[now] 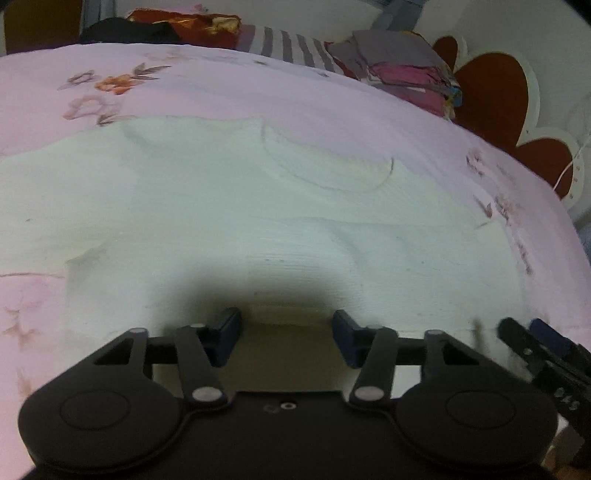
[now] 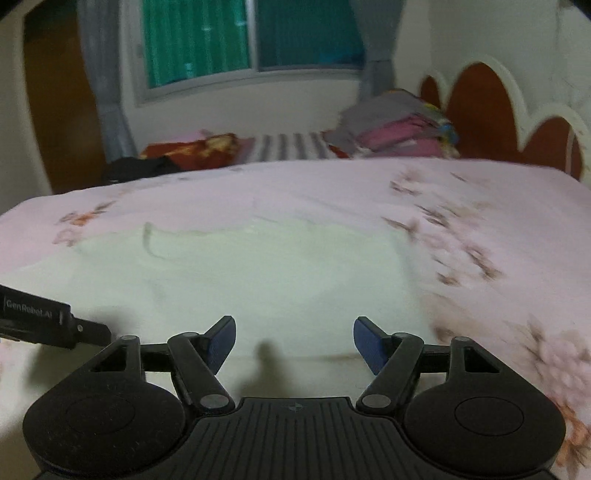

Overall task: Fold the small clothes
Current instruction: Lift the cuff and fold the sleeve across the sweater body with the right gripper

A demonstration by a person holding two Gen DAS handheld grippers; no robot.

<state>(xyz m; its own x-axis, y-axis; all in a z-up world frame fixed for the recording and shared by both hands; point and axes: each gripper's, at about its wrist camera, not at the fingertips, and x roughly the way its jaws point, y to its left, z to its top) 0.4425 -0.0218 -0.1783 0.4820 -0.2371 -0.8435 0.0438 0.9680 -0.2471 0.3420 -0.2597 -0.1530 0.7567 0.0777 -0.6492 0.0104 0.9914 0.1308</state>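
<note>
A small white shirt (image 1: 258, 206) lies spread flat on the pink floral bedsheet (image 1: 258, 88), neckline toward the far side. My left gripper (image 1: 287, 332) is open, low over the shirt's near hem, with nothing between its blue pads. My right gripper (image 2: 294, 341) is open too, just above the near hem of the same shirt (image 2: 266, 266), and empty. The right gripper's fingers also show at the right edge of the left wrist view (image 1: 535, 343). The left gripper's body shows at the left edge of the right wrist view (image 2: 44, 321).
A stack of folded clothes (image 2: 399, 127) sits at the far right of the bed by the red and white headboard (image 2: 480, 110). A striped cloth (image 1: 291, 46), a red patterned cloth (image 1: 184, 26) and a black garment (image 1: 125, 31) lie along the far edge. A window (image 2: 251, 37) is behind.
</note>
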